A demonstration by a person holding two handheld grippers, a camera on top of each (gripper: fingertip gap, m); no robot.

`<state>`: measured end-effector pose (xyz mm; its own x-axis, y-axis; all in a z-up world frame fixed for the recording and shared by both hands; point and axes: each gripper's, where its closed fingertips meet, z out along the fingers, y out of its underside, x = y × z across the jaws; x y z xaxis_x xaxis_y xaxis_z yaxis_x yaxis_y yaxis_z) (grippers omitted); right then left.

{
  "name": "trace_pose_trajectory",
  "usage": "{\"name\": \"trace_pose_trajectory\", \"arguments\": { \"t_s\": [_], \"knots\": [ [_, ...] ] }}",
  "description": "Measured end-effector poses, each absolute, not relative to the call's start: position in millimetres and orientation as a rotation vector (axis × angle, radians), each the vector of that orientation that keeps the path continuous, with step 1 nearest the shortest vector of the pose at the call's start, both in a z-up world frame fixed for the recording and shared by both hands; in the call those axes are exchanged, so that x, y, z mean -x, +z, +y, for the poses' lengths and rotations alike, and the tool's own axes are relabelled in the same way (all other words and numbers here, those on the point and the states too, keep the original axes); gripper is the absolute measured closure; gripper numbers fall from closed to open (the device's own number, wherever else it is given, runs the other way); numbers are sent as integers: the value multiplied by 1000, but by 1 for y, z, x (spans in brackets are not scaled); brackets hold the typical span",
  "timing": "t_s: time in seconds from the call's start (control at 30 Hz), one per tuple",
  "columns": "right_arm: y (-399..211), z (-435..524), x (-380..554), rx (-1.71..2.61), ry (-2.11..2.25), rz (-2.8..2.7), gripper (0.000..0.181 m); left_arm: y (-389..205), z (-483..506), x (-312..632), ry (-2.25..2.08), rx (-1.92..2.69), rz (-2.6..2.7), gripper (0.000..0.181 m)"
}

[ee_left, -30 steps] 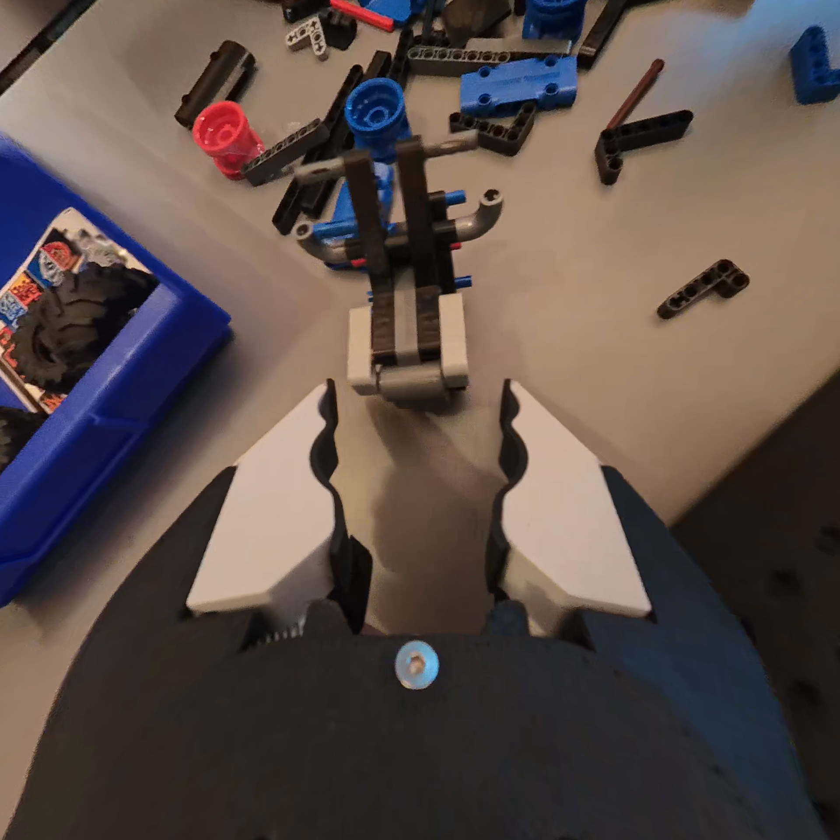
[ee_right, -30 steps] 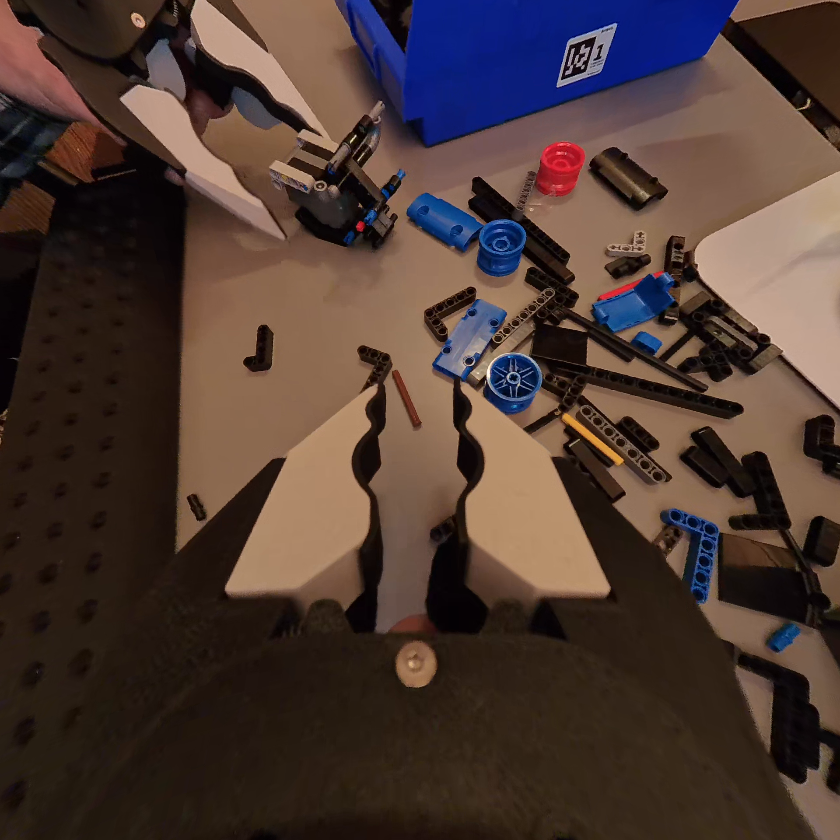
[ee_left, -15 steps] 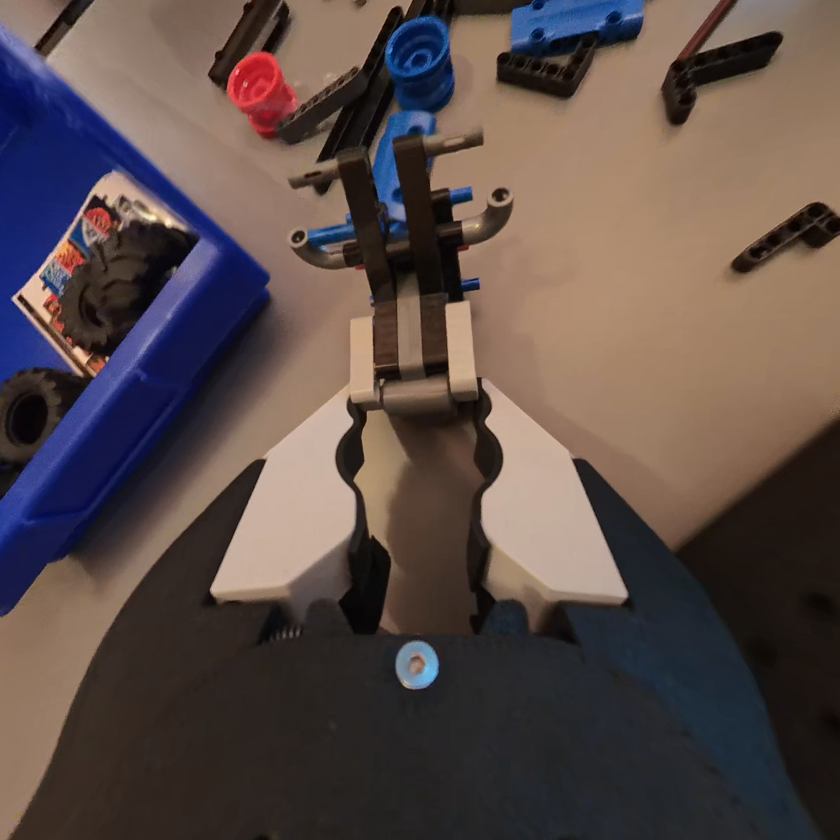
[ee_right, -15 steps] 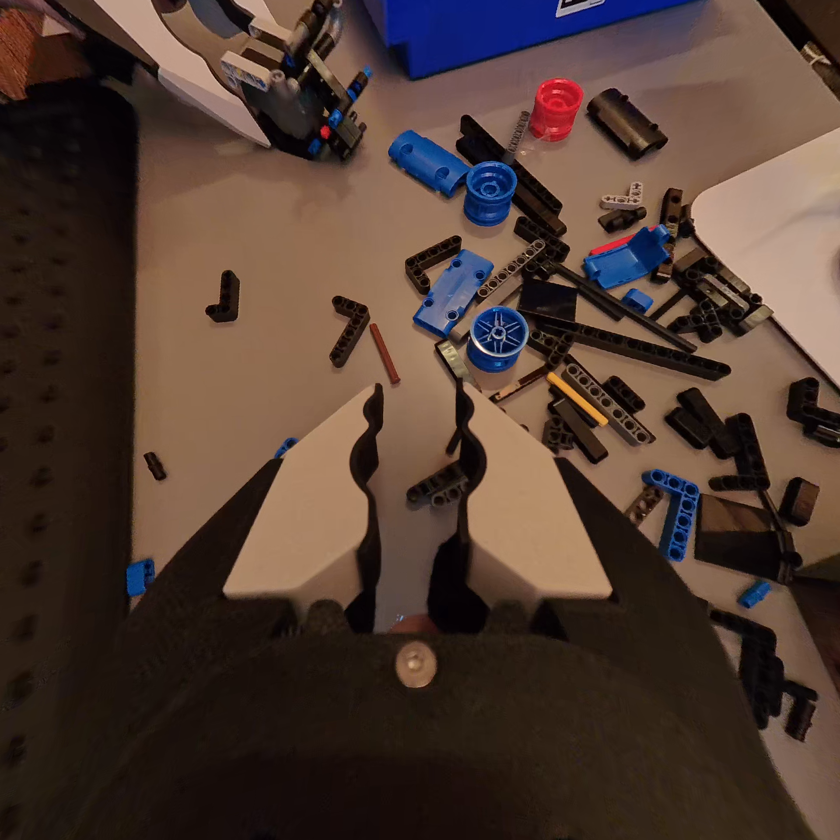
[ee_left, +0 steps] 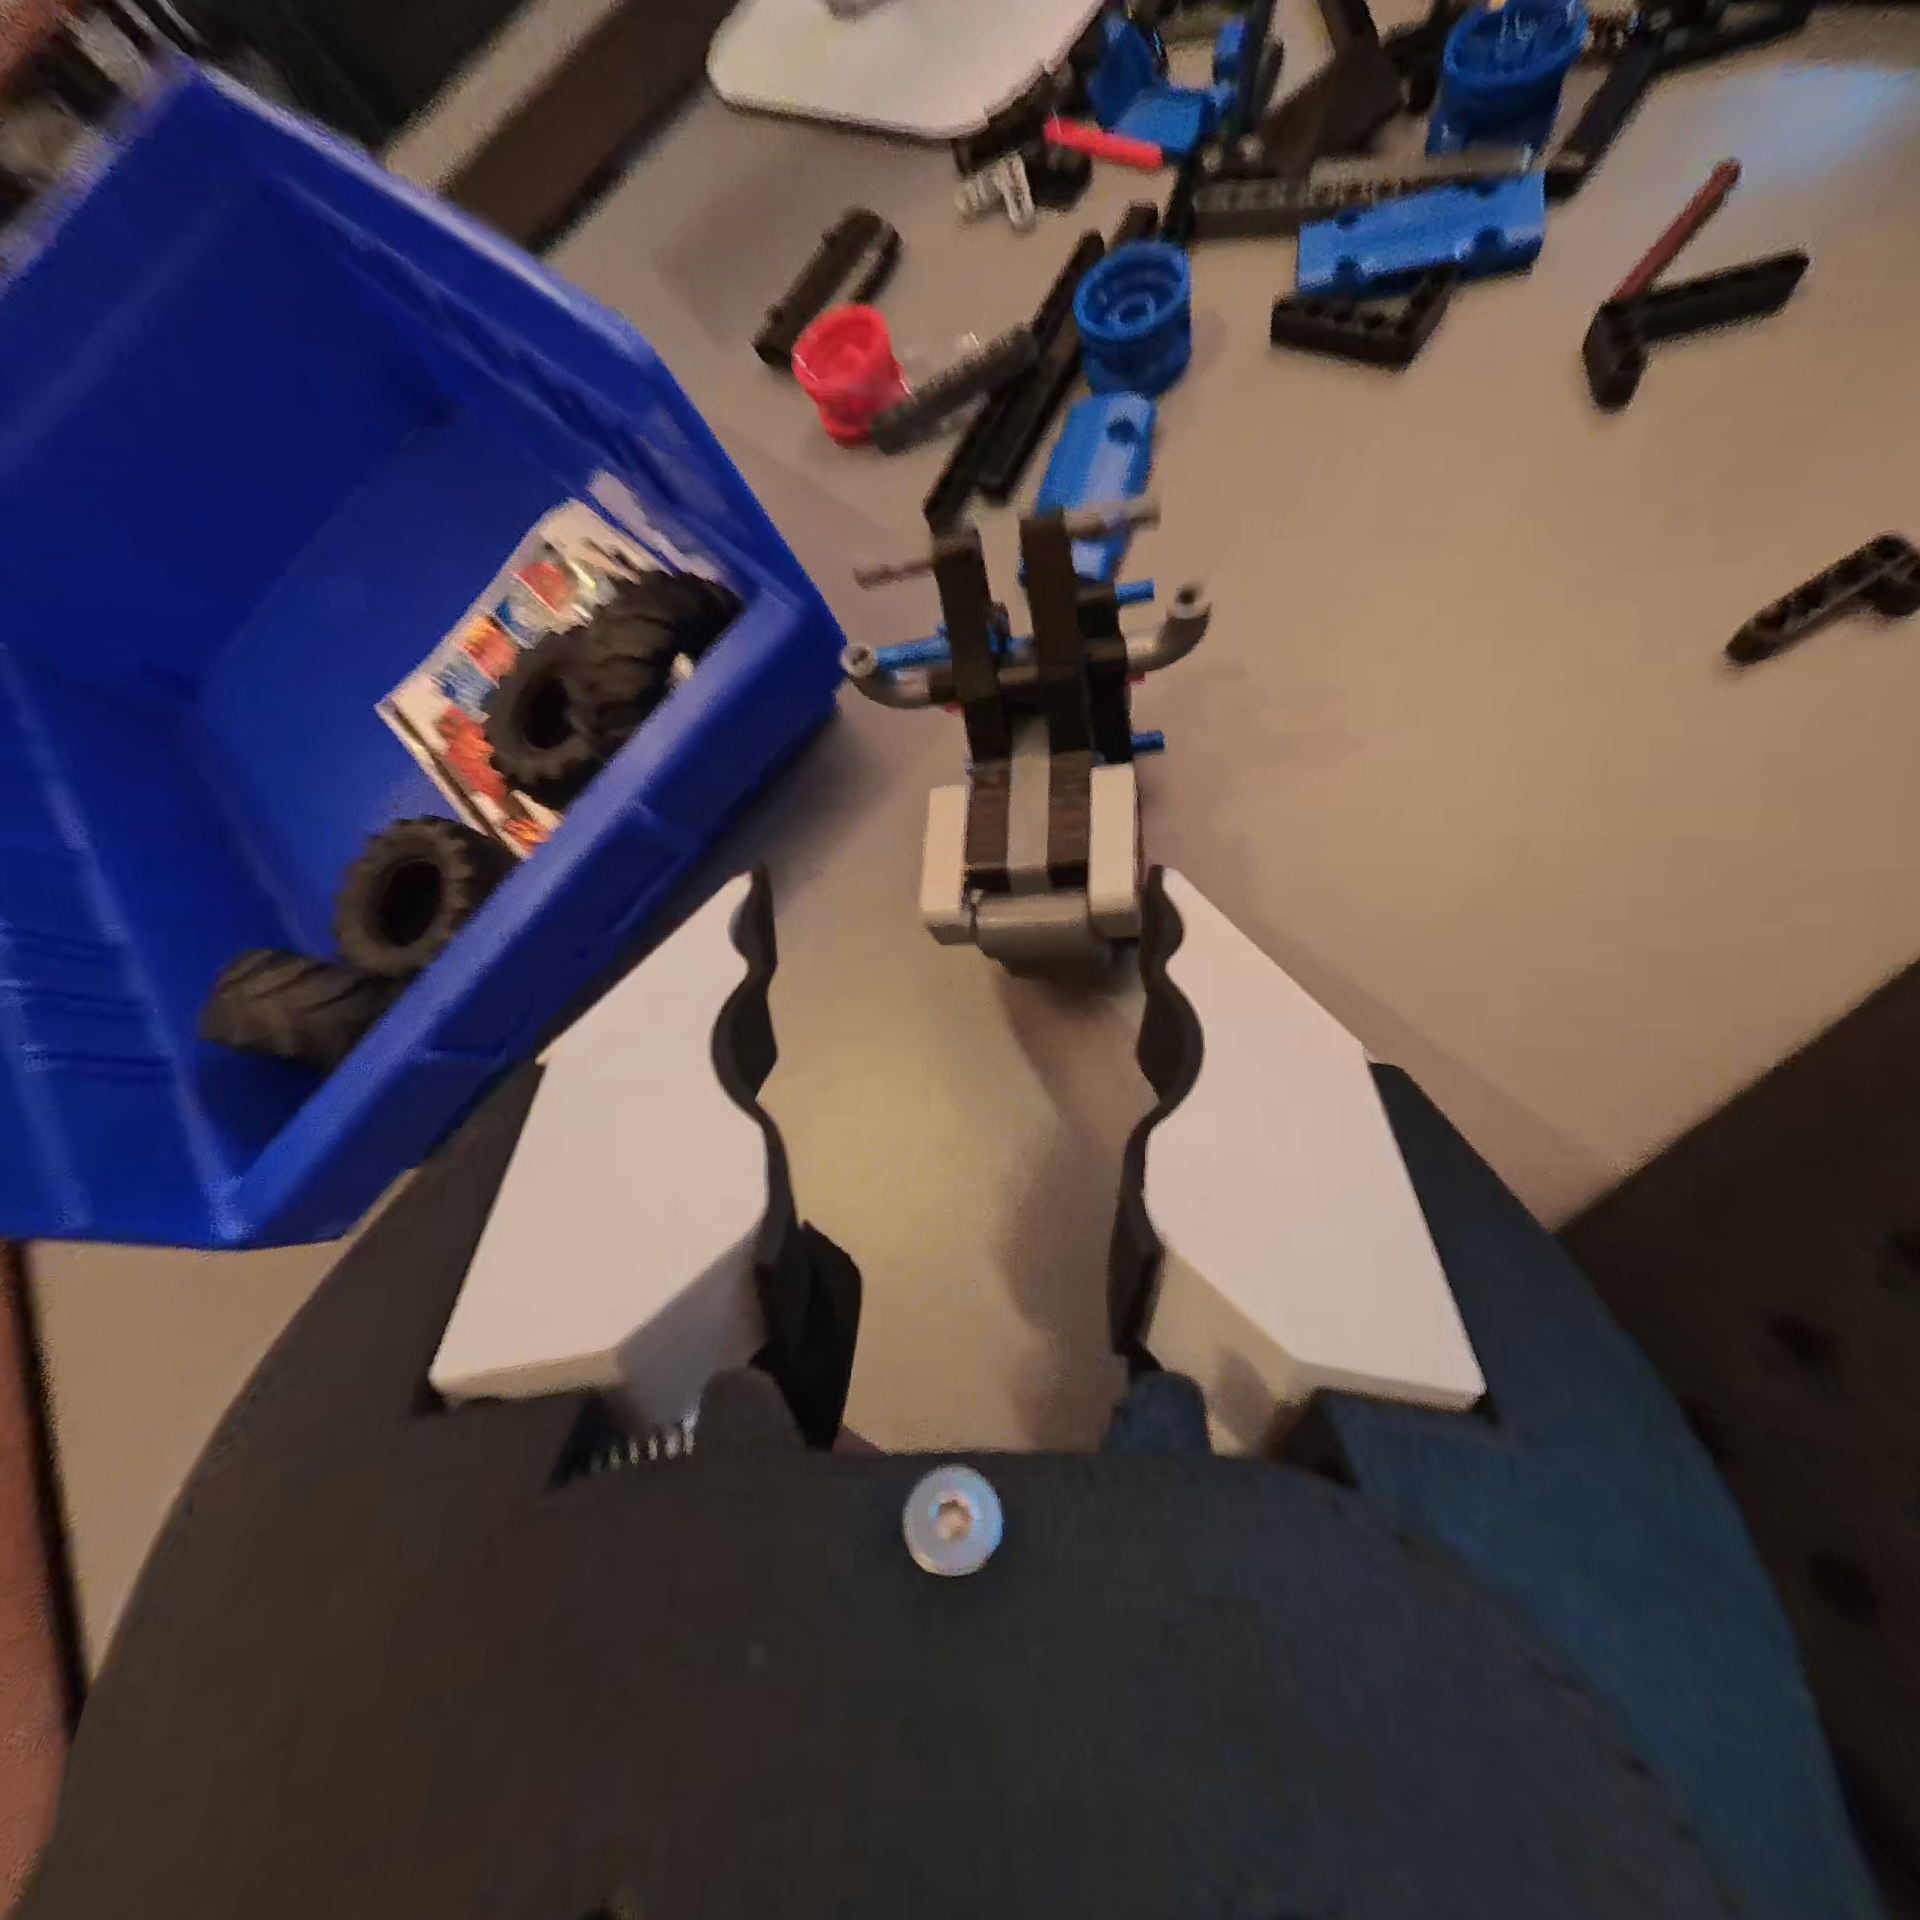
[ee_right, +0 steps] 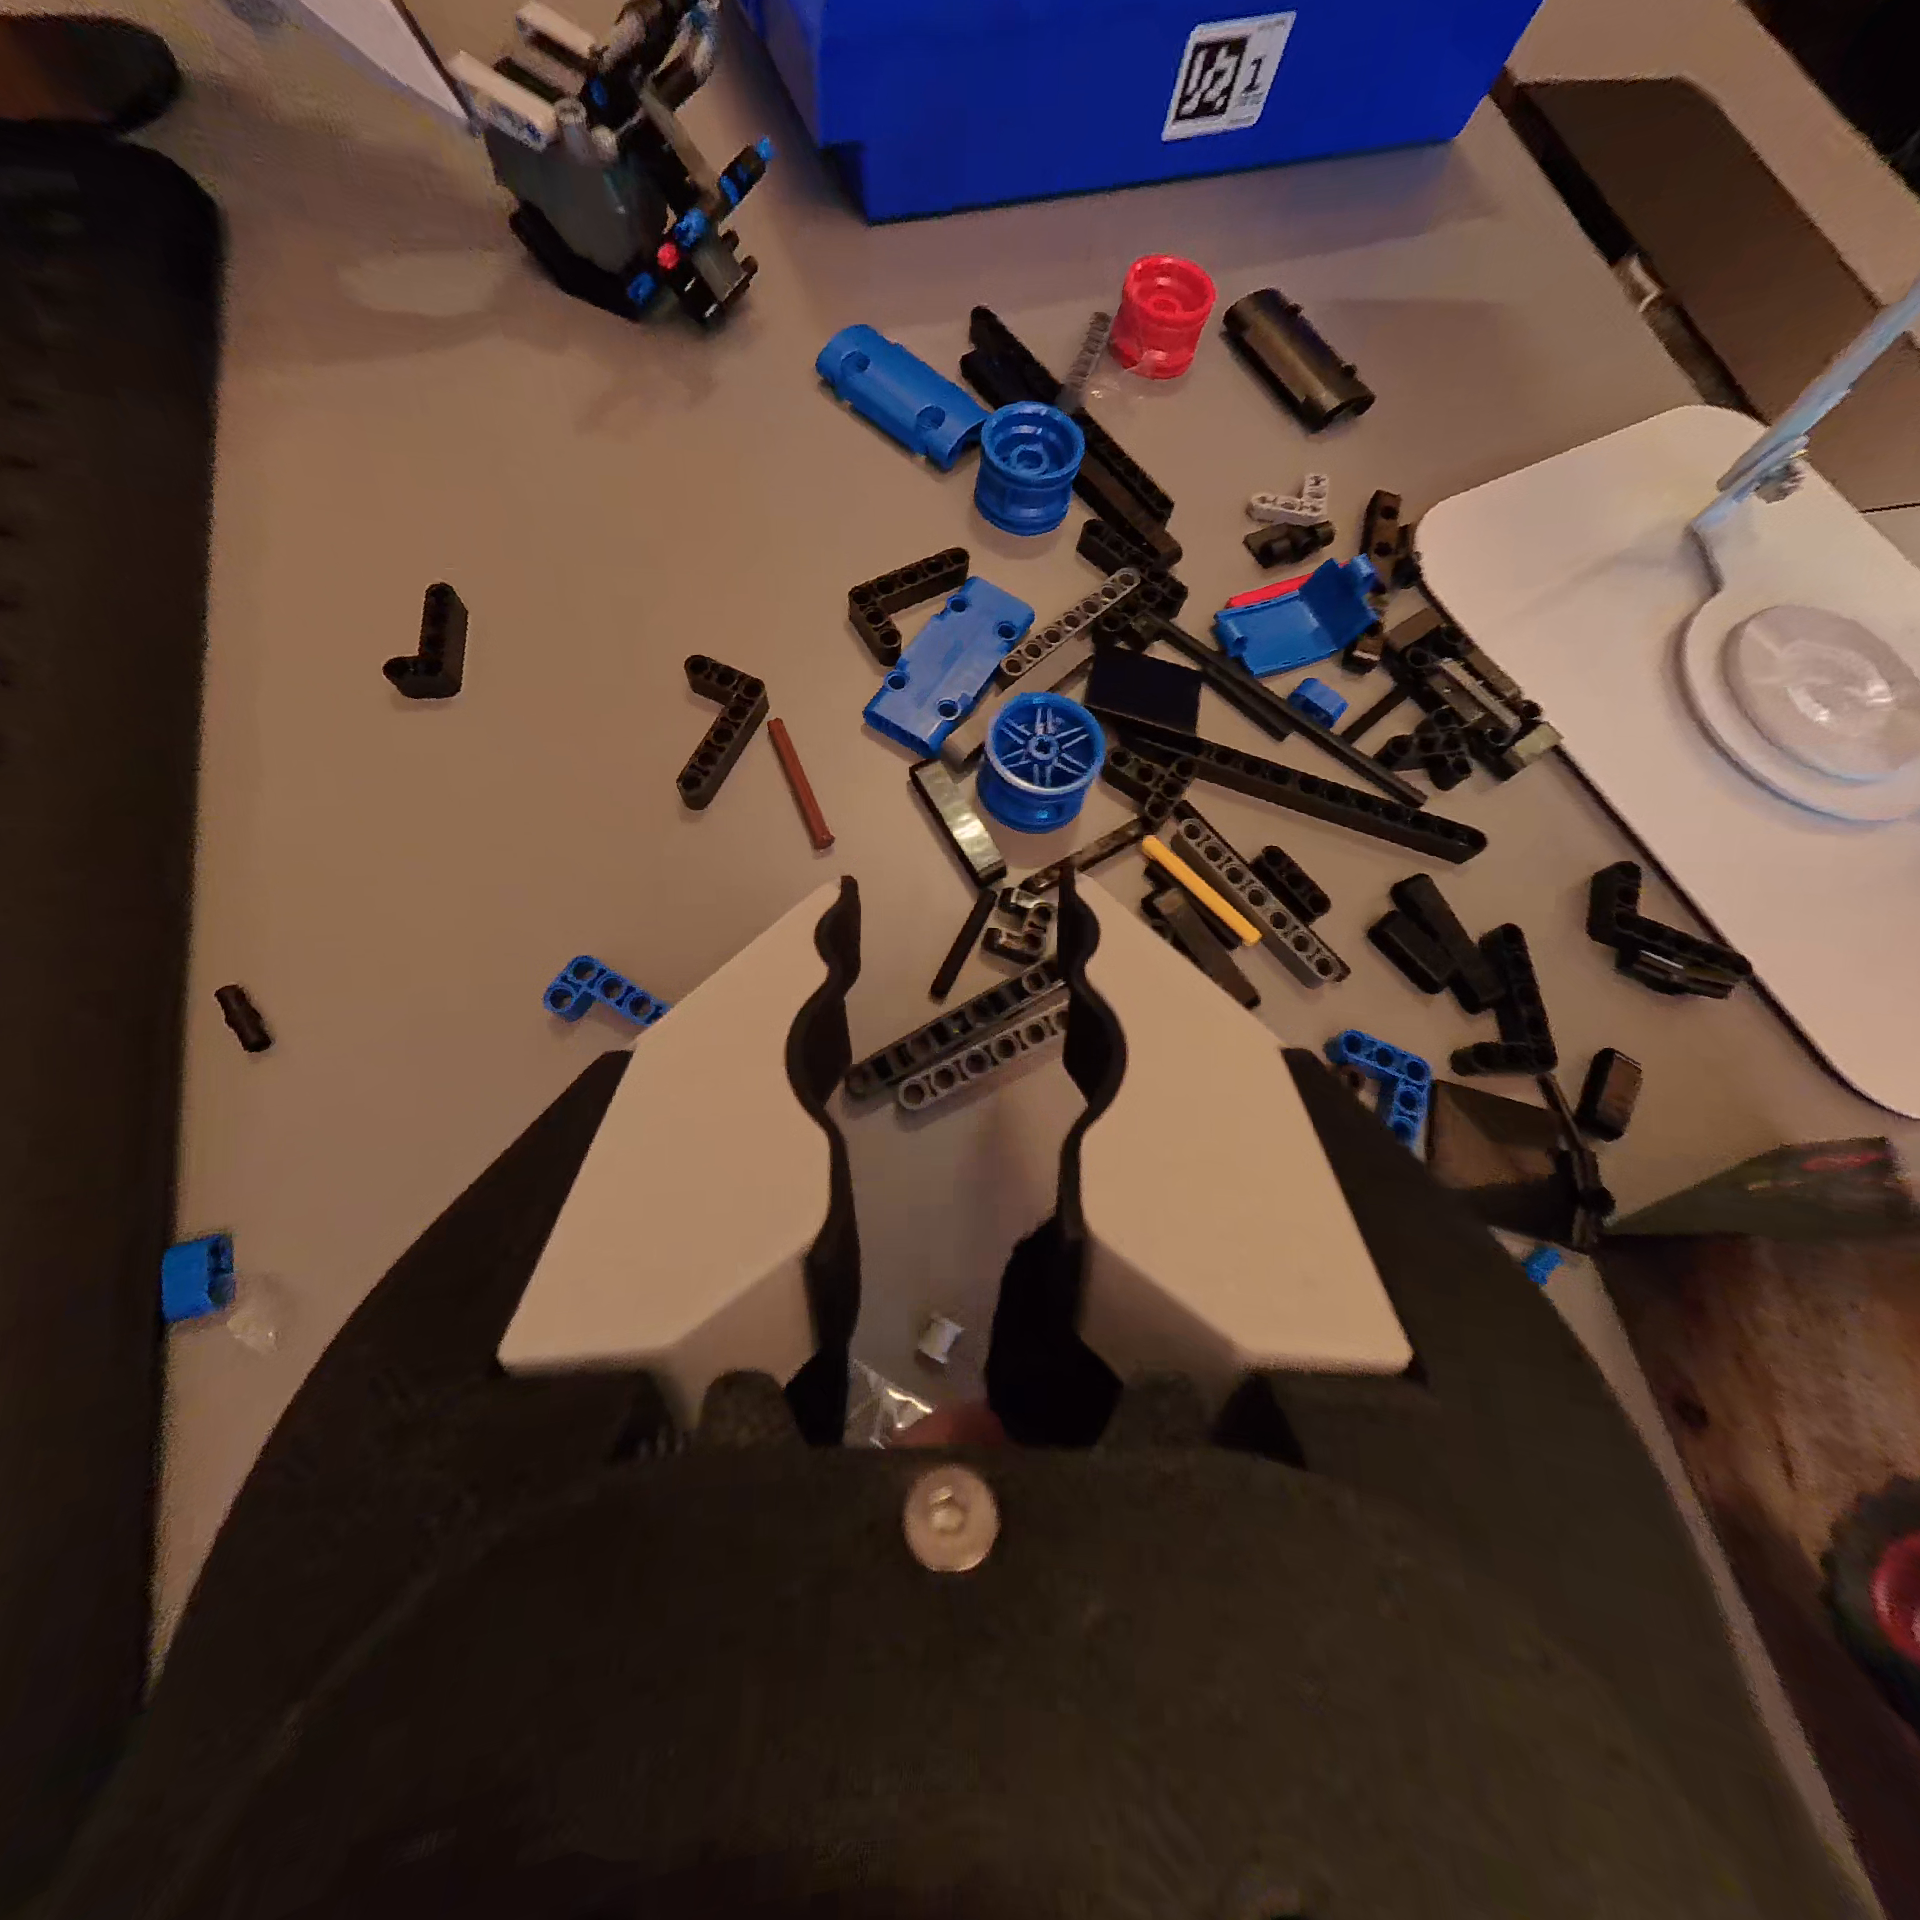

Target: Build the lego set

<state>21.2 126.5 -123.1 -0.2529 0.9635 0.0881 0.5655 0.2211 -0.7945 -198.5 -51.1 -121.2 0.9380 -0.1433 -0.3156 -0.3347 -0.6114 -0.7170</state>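
The partly built model (ee_left: 1029, 831), black beams on a white and grey base with blue pins and grey curved pipes, stands on the grey table. My left gripper (ee_left: 958, 891) is open and empty. The model's white end sits just ahead of its fingertips, close to the right finger (ee_left: 1236, 1049). In the right wrist view the model (ee_right: 623, 197) stands at the far left by the blue bin (ee_right: 1091, 94). My right gripper (ee_right: 958, 896) is open by a narrow gap, empty, and hovers over loose black and grey beams (ee_right: 966, 1049).
The blue bin (ee_left: 260, 520) holds black tyres (ee_left: 551, 707) and a printed sheet. Loose pieces lie scattered: blue rims (ee_right: 1039, 758), a red rim (ee_right: 1158, 312), blue panels (ee_right: 951, 665), black angle beams (ee_right: 722, 727). A white stand base (ee_right: 1621, 665) is at the right. A black perforated mat (ee_right: 94, 727) borders the left. My right fingertips sit around 30 centimeters from my left ones.
My left gripper was closed around the model's white end half a second ago; now it has opened and drawn back. My right gripper has pulled back over the nearer loose beams.
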Motion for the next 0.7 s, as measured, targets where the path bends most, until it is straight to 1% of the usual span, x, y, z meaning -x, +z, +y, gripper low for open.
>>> {"name": "trace_pose_trajectory", "arguments": {
  "t_s": [0.13,0.23,0.27,0.3,0.33,0.4,0.5,0.7],
  "knots": [
    [-111,137,-23,1384,878,-1843,151,-65,-36,173,360,2029,400,117],
    [-105,143,-24,1362,858,-1816,157,-35,-17,142,417,1924,484,128],
    [-103,146,-25,1352,847,-1809,161,-28,-9,130,410,1889,508,137],
    [-102,148,-26,1344,834,-1803,164,-23,-1,116,395,1854,536,149],
    [-102,151,-27,1339,819,-1795,165,-21,7,101,373,1825,567,157],
    [-100,155,-29,1333,810,-1780,170,-17,24,78,349,1774,610,165],
    [-95,160,-30,1327,824,-1744,175,-19,49,55,316,1745,646,167],
    [-93,172,-32,1334,789,-1710,172,-21,98,32,330,1690,688,168]
  ]
}}
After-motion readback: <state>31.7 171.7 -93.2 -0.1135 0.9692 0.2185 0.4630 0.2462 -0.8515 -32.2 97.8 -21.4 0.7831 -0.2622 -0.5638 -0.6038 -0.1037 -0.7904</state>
